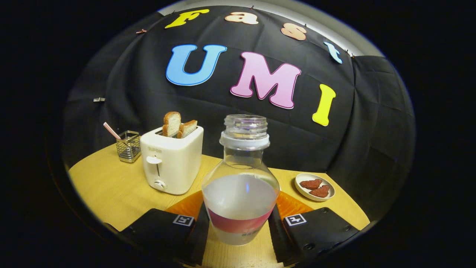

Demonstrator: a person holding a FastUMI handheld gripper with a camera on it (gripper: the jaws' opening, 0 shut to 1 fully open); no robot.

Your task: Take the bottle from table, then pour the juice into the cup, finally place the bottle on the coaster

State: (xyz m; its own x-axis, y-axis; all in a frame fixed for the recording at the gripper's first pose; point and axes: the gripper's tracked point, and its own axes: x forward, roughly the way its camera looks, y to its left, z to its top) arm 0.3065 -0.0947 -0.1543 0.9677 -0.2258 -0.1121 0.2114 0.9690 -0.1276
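The gripper [240, 227] is clamped on the uncapped bottle [240, 186], both fingers pressing its lower sides, holding it upright above the wooden table [108, 186], with a toaster [171, 160] holding bread behind it and a small dish [314, 186] beside.

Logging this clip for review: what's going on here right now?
A hand-held gripper has its fingers on either side of an uncapped bottle, apparently pressing its lower body. The bottle is upright and partly filled with pale juice. An orange mat shows behind it on the table. Beyond the fingers stand a toaster with bread, a wire holder and a small dish. Pouring hasn't started.
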